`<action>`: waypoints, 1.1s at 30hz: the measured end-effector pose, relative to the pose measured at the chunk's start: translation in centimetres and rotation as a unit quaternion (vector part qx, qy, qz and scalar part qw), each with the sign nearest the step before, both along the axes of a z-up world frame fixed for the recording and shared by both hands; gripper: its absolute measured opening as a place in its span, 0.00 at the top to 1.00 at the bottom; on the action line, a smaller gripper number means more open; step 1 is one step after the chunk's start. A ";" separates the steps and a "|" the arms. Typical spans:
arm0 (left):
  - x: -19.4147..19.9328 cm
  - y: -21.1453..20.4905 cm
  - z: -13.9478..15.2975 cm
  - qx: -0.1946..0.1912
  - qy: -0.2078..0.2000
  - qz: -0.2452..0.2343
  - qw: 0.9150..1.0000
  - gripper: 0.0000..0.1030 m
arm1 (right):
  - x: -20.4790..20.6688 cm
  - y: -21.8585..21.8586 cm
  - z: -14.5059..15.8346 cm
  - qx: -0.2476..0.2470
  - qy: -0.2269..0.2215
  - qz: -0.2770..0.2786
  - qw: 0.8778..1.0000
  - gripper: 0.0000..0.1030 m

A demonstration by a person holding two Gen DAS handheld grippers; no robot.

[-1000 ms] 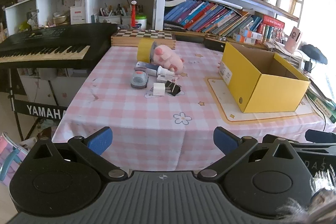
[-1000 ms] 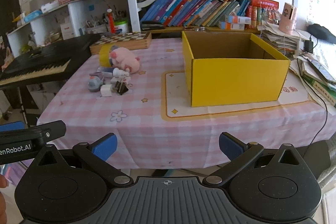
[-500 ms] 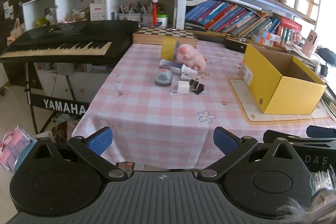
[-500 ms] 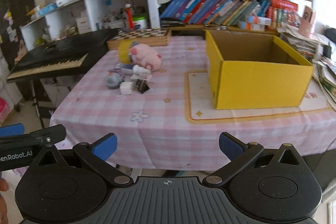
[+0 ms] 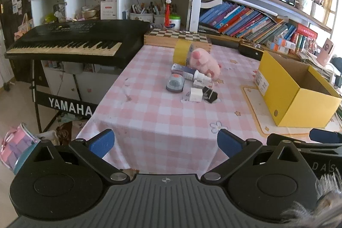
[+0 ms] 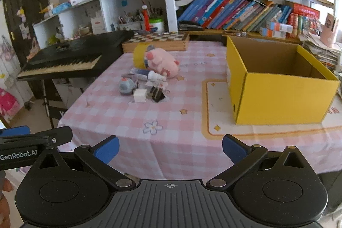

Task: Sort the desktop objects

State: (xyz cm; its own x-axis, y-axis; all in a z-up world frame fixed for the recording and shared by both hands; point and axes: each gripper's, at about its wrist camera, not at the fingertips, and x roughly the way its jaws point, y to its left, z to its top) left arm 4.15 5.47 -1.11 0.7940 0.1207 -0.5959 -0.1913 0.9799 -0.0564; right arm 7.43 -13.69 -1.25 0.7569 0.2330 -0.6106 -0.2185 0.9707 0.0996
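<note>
Your left gripper and right gripper both hang short of the near edge of the desk, jaws spread wide and holding nothing. The step in hand, by my judgement, is the first approach: no item appears to have been sorted, and the yellow box shows only bare cardboard inside as far as its walls allow a view. Bring one gripper forward over the pink checked cloth, and keep the other clear of it, since the two sit close side by side. I advise starting with the outermost pieces, the white cube-shaped adapter and the black binder clip, which touch each other at the near side of the cluster; close on one alone so the other is not dragged. The cluster lies near the middle of the desk, well apart from the box on its placemat to the right. It comprises a pink plush pig lying on its side against a yellow tape roll, a white and blue tube just in front of the pig, and a small grey rounded gadget beside the tube. The plush should compress and need a deep bite; the adapter is hard and smooth, so square the jaws to its flat faces.
</note>
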 end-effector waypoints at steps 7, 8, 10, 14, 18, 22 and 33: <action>2.8 0.4 -0.5 -0.004 0.011 0.016 1.000 0.00 | 2.9 0.7 -0.2 -0.009 0.000 0.031 0.999 0.04; 3.2 0.5 -0.6 -0.005 0.013 0.019 1.000 0.00 | 3.4 0.8 -0.3 -0.011 0.001 0.035 0.999 0.04; 4.0 0.7 -0.9 -0.011 0.017 0.023 1.000 0.00 | 4.3 0.9 -0.4 -0.013 0.004 0.042 0.999 0.04; 5.9 1.1 -1.2 -0.017 0.022 0.030 0.999 0.00 | 6.1 1.2 -0.8 -0.017 0.011 0.059 0.998 0.05; 8.0 1.5 -1.4 -0.021 0.030 0.041 0.998 0.00 | 8.0 1.4 -1.0 -0.020 0.015 0.072 0.997 0.05; 9.8 2.2 -1.3 -0.024 0.034 0.056 0.998 0.00 | 9.9 1.7 -1.4 -0.019 0.024 0.086 0.996 0.05; 13.6 2.6 -2.3 -0.011 0.054 0.047 0.997 0.05 | 14.5 3.2 -3.0 -0.039 0.035 0.104 0.993 0.19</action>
